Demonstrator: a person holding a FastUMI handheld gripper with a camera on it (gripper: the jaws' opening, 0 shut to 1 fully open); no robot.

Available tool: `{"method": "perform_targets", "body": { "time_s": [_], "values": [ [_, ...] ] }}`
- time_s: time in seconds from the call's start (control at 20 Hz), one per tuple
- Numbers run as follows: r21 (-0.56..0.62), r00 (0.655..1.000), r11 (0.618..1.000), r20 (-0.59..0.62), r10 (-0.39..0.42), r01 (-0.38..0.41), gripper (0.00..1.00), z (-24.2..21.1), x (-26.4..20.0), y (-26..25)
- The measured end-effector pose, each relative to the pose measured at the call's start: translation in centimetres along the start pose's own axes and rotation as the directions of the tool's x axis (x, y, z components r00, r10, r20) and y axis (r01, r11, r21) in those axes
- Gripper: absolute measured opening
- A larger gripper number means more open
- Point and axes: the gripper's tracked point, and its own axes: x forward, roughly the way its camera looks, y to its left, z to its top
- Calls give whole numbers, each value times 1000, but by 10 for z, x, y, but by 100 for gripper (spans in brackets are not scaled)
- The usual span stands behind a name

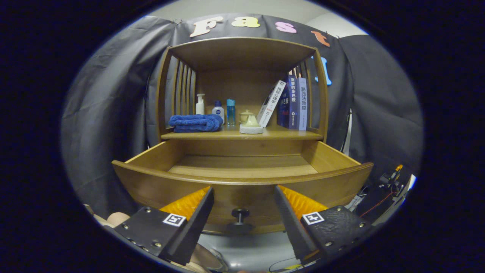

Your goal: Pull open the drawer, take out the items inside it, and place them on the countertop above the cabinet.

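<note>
Drawer (pixel 242 181) stands pulled open; its visible floor holds nothing. Towel (pixel 196 123) and 3 bottles (pixel 218 110) sit on countertop (pixel 288 134). Gripper (pixel 244 197) open, empty, near knob (pixel 240 214).

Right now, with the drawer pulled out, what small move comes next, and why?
Probably lift the open claw above the drawer front and look in: the knob sits free between its fingers, and the visible drawer floor looks bare, its near part hidden.
</note>
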Motion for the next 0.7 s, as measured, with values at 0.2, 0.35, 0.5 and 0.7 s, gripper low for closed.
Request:
{"method": "perform_targets", "body": {
  "time_s": [0.2, 0.35, 0.5, 0.7],
  "values": [
    [-3, 1000, 1000, -10, 18, -18, 97, 2, 7, -4],
    [2, 999, 1000, -12, 31, -31, 97, 4, 15, -7],
    [-3, 999, 999, 0, 34, -34, 97, 7, 24, -7],
    [-2, 999, 999, 27, 41, -41, 97, 16, 41, -7]
  ]
}}
